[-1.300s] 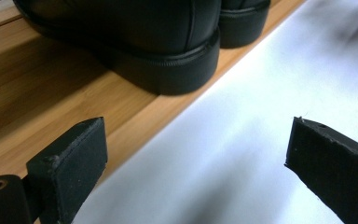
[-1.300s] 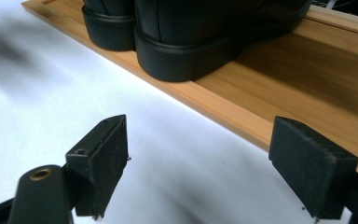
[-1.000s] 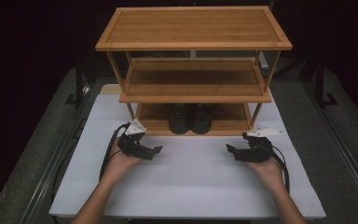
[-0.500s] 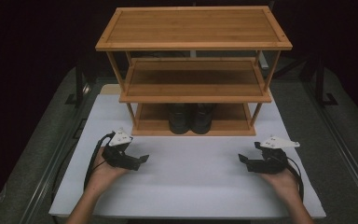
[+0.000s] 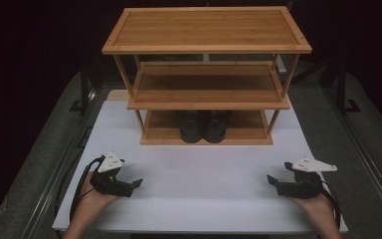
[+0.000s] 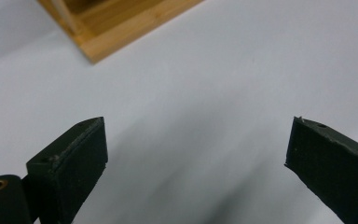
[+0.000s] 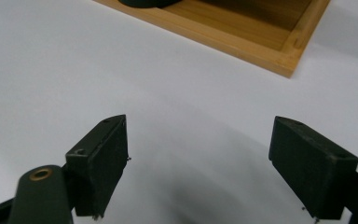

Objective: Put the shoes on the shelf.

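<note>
On the white tabletop [image 5: 204, 174], well short of the rack [image 5: 206, 89], we hold the left hand-held gripper [image 5: 135, 183] and right hand-held gripper [image 5: 272, 180] wide open and empty. Shoes [image 5: 204, 125] sit on the bottom shelf; we approach low, level, jaws spread.

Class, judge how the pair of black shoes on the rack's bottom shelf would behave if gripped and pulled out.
The black shoes look soft-sided, so probably yielding under grip. Flat-soled and upright, they likely slide rather than roll across the wooden bottom shelf.

rack [image 5: 206, 46]: wood, smooth satin | table cover [image 5: 204, 174]: white, matt | shoes [image 5: 204, 127]: black, slight sheen
</note>
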`<state>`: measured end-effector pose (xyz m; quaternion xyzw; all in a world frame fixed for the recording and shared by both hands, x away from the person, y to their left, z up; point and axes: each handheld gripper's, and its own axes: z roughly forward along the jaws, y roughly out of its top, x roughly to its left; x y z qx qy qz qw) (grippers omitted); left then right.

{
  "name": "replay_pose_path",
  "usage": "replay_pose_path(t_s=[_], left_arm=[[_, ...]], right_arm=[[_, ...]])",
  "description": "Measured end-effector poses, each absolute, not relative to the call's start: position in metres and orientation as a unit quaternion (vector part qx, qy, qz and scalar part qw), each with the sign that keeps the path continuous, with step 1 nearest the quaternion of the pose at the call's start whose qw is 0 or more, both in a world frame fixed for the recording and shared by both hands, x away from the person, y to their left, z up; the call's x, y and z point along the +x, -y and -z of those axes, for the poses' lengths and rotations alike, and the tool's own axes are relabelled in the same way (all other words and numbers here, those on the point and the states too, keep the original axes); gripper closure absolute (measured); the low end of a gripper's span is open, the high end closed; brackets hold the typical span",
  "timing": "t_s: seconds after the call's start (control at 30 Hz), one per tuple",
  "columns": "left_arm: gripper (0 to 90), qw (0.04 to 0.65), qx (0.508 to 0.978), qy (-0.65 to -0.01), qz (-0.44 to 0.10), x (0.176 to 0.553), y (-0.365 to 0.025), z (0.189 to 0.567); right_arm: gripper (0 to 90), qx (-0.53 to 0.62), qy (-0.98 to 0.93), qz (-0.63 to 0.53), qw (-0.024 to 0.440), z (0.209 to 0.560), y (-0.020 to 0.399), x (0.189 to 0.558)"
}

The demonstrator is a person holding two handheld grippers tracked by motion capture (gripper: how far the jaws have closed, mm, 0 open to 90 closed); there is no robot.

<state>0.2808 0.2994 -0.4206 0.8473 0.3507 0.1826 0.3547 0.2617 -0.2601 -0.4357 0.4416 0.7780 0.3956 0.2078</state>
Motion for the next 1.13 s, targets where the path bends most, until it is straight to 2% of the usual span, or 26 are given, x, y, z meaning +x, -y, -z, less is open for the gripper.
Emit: replay_pose_path(t_s=[0.2,0.3,0.37,0.63,0.83,1.13], left_arm=[[4.8,0.339,0.846,-0.365,-0.189,0.266,-0.318,0.43],[4.7,0.335,0.841,-0.378,-0.192,0.259,-0.325,0.433],[1.6,0.333,0.84,-0.384,-0.189,0.256,-0.329,0.435],[0.0,0.327,0.839,-0.389,-0.195,0.253,-0.338,0.442],[0.0,0.331,0.838,-0.398,-0.171,0.256,-0.341,0.45],[0.0,0.332,0.838,-0.398,-0.172,0.255,-0.341,0.451]], right_arm=[[17.3,0.454,-0.778,-0.383,0.204,0.443,0.272,0.251],[13.8,0.461,-0.778,-0.375,0.204,0.445,0.277,0.246],[13.2,0.471,-0.776,-0.366,0.206,0.447,0.279,0.243],[3.2,0.484,-0.785,-0.338,0.19,0.453,0.28,0.244],[3.0,0.482,-0.793,-0.324,0.184,0.457,0.278,0.245],[3.0,0.482,-0.792,-0.325,0.185,0.458,0.278,0.244]])
